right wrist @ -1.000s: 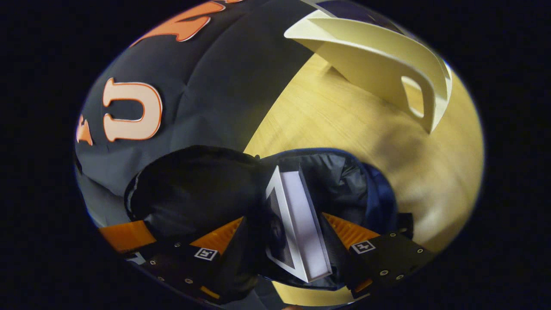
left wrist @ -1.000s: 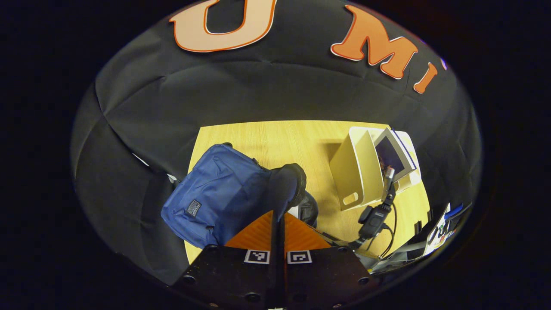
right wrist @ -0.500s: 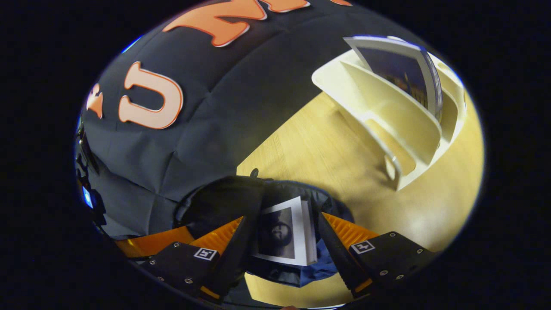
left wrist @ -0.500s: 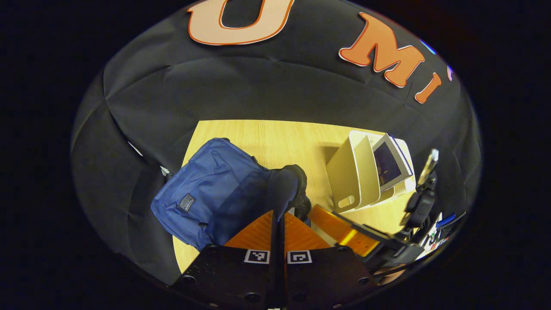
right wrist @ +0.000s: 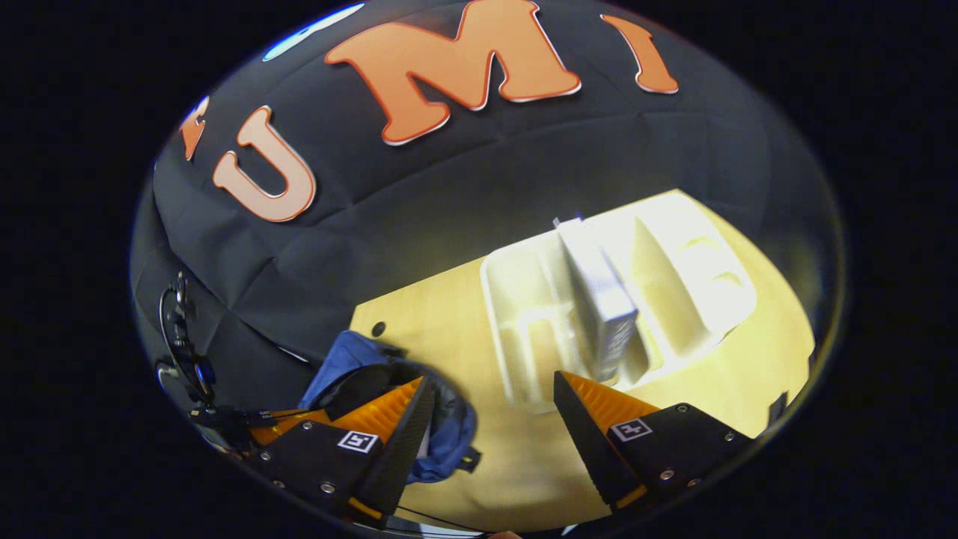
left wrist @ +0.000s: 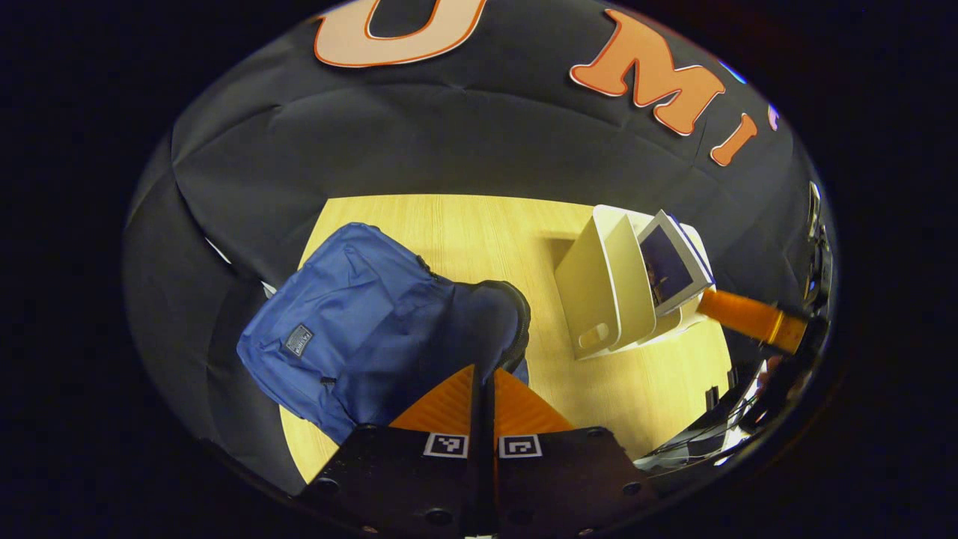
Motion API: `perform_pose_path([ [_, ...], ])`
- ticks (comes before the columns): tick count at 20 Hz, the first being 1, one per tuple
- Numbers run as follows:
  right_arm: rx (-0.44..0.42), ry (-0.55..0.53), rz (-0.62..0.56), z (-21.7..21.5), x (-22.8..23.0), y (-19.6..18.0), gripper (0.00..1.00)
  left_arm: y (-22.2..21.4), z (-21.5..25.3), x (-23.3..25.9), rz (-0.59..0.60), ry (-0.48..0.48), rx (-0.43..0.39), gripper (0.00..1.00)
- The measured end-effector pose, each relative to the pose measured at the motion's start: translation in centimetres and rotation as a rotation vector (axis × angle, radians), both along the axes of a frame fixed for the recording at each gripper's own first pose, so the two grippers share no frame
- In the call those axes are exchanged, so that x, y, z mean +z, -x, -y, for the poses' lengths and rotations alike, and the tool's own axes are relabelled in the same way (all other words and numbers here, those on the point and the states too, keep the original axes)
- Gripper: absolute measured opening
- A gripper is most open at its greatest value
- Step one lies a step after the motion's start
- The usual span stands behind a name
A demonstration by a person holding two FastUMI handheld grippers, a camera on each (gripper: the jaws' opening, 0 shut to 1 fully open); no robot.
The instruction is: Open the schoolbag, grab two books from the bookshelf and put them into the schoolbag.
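Observation:
The blue schoolbag (left wrist: 352,322) lies on the left of the wooden table (left wrist: 464,224). My left gripper (left wrist: 483,370) is shut on the bag's dark flap (left wrist: 494,322) and holds its mouth up. The cream bookshelf (left wrist: 599,292) stands to the right with one book (left wrist: 670,262) leaning in it. In the right gripper view my right gripper (right wrist: 492,379) is open with nothing between its fingers, just in front of the bookshelf (right wrist: 524,299) and its upright book (right wrist: 599,299). The schoolbag (right wrist: 352,359) sits low on the left there. The bag's inside is hidden.
The black cloth wall closes in the table's far and left sides. In the left gripper view, the right gripper's finger (left wrist: 748,314) reaches in beside the shelf. Cables and small gear (left wrist: 718,434) lie off the table's right edge.
My right gripper has let go of the book inside the bag, come out and swung over to the bookshelf, still open. My left gripper keeps hold of the flap.

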State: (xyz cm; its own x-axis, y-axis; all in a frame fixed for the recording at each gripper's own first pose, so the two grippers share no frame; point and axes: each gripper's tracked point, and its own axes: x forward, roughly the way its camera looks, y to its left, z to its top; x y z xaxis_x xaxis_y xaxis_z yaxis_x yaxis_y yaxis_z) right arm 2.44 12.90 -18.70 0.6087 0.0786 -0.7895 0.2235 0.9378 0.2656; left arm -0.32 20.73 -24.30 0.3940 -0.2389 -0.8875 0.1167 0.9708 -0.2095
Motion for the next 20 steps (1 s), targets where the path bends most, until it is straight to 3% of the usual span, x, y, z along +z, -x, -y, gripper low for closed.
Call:
perform_pose_path([
  [3, 0.044, 0.098, -0.069, 4.5, -0.1, -1.3, 0.97, 0.3, 0.4, -0.3, 0.000, 0.005, 0.005, 0.01],
  [5, 0.076, 0.106, -0.138, 5.9, -0.9, -2.3, 0.97, 0.5, 0.3, -0.2, 0.004, 0.009, 0.014, 0.01],
  [8, 0.124, 0.075, -0.250, 6.9, -2.2, -3.9, 0.97, 0.6, 0.5, -0.3, 0.009, 0.019, 0.034, 0.01],
  [20, 0.260, 0.096, -0.496, 7.7, -6.9, -8.0, 0.97, 0.7, 0.2, -1.5, -0.007, 0.067, 0.088, 0.01],
])
